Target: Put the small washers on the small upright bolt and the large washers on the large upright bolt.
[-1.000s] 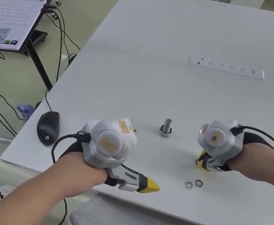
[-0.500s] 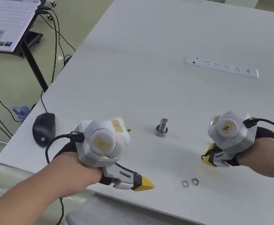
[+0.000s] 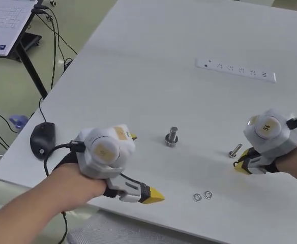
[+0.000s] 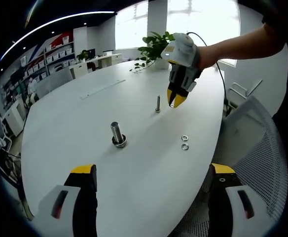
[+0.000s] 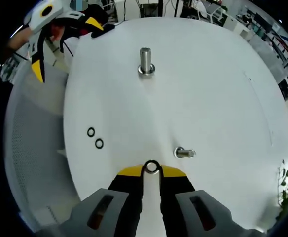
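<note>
- My right claw is pressed together on a small silver ring washer, which is pinched by its rim at the very tips of the yellow pads.
- My left claw is spread wide and carries nothing. It hovers over the near edge of the white tabletop.
- Just beyond my right tips, the thin small steel bolt stands head down on the table. The pinched washer is near it but not yet over its tip.
- I judge the main risk to be the shallow hold. With only the rim gripped, a tilt or a knock against the bolt's tip could flick the washer free, and it might roll off the near edge.
- Coming in off-centre could also push that slender bolt over.
- Two loose silver ring washers lie side by side close to the table's edge, between my two claws. A careless sweep could scatter them.
- Farther out, the thick large steel bolt stands upright. I cannot tell whether the wider ring at its foot is its head or a washer.
- Farthest away lies a long white power strip.
</note>
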